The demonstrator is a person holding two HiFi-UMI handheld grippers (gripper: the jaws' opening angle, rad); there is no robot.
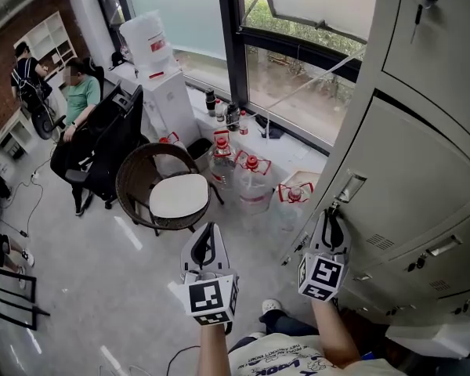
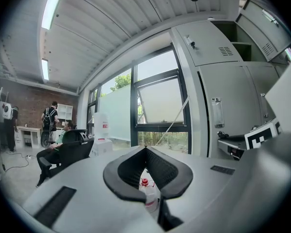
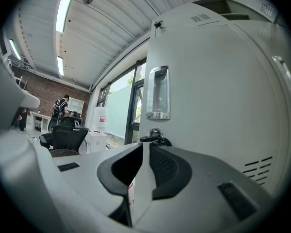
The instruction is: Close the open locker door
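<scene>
Gripping the free edge of the locker door (image 1: 423,178), at three o'clock in the head view, with right tongs (image 1: 330,216) clamped on it; left tongs (image 1: 206,237) shut, empty, at six o'clock. Next, likely: swinging it flush, then releasing.

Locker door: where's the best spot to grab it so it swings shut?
Take its free upright edge, just under the key lock, coming in level and straight at that edge. The locker door is a thin flat sheet standing upright, so the edge slips between two jaws, one on each face. The right gripper is clamped there.
</scene>
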